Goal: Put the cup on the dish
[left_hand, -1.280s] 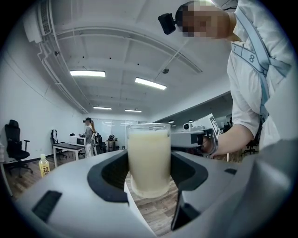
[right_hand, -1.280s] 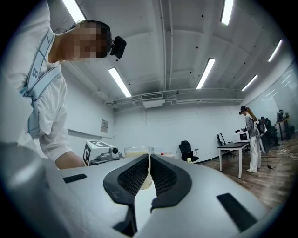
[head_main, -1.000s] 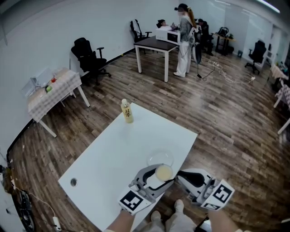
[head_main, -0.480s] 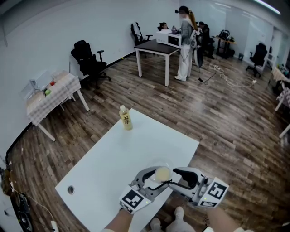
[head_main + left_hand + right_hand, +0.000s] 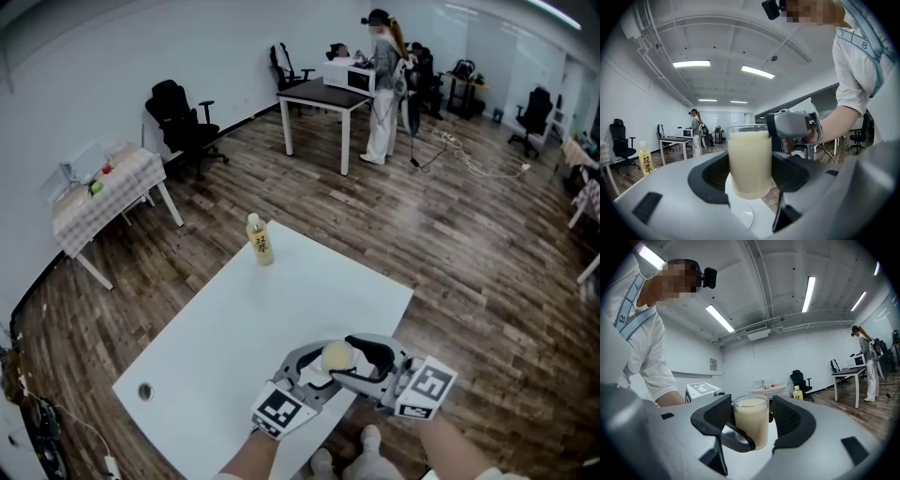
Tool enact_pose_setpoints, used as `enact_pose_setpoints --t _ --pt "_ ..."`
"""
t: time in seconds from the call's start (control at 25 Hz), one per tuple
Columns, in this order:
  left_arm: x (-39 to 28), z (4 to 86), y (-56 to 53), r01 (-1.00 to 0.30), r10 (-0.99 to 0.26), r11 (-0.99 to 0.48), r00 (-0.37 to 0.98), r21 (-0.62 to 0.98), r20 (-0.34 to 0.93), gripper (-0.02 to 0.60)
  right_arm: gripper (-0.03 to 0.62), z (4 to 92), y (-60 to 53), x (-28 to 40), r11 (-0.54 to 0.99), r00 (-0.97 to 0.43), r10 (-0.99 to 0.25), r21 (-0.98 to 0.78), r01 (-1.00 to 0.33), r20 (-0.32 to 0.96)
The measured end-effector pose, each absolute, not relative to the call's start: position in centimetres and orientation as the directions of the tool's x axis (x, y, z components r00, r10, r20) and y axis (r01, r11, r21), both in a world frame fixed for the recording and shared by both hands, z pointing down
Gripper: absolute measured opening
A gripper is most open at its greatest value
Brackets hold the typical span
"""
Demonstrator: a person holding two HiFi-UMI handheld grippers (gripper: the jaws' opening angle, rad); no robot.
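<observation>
The room is bright and evenly lit. The light comes from long ceiling lamps, which show in both gripper views as plain white strips with no detail. The white worktop looks pale and flat, and the shadows on it are soft and weak. All views are wide-angle: the boards of the floor bend toward the edges, and the corners of the gripper views go black. In the left gripper view the cup is sharp, but what lies nearest the lens is soft.
</observation>
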State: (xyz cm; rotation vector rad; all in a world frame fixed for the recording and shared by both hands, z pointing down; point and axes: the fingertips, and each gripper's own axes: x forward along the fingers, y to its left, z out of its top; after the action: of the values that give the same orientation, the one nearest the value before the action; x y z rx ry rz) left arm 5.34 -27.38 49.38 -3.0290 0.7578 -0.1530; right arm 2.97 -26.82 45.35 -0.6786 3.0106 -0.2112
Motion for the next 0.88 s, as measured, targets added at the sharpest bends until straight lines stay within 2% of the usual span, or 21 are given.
enact_pose_setpoints --t 0.56,0.88 --pt "5.2 51.9 -27.9 -0.478 -0.476 -0.878 0.867 -0.021 0.148 0.258 0.276 48.0 -27.8 1.8 0.896 -0.899 -0.432 -0.077 -0.437 0.071" --pt "5.4 53.3 -28.7 -0.473 -0.466 -0.881 0.868 -0.002 0.17 0.261 0.273 49.2 -28.7 1.9 0.895 -0.898 -0.423 -0.1 -0.435 0.12"
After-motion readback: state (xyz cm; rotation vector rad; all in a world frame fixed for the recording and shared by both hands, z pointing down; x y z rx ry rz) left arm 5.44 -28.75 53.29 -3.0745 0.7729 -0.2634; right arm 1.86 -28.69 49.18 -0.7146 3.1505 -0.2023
